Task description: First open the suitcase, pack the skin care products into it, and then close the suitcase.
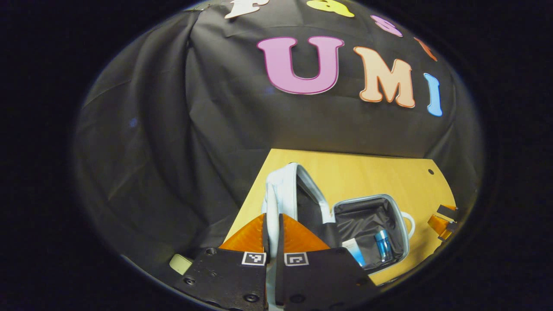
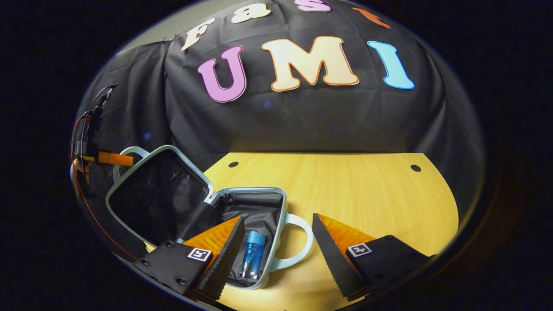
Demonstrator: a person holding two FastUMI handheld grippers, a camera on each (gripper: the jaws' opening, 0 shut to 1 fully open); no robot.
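Observation:
The small pale-blue suitcase stands open on the wooden table (image 2: pixel 367 194). Its lid (image 1: pixel 283 185) is raised, and my left gripper (image 1: pixel 272 218) is shut on the lid's edge by its handle. The base (image 1: pixel 406 242) has black lining and holds a blue bottle (image 1: pixel 382 246) and a white and blue tube (image 1: pixel 354 252). In the right gripper view the lid (image 2: pixel 155 198) leans back to the left of the base (image 2: pixel 276 259), with the blue bottle (image 2: pixel 253 255) inside. My right gripper (image 2: pixel 277 216) hangs open above the base's handle (image 2: pixel 302 242), holding nothing.
The black cloth wall runs behind the table. Bare tabletop (image 2: pixel 389 207) stretches to the right of the suitcase, with two small holes near its back edge. The left gripper (image 2: pixel 108 158) and a hand sit at the far left by the lid's handle.

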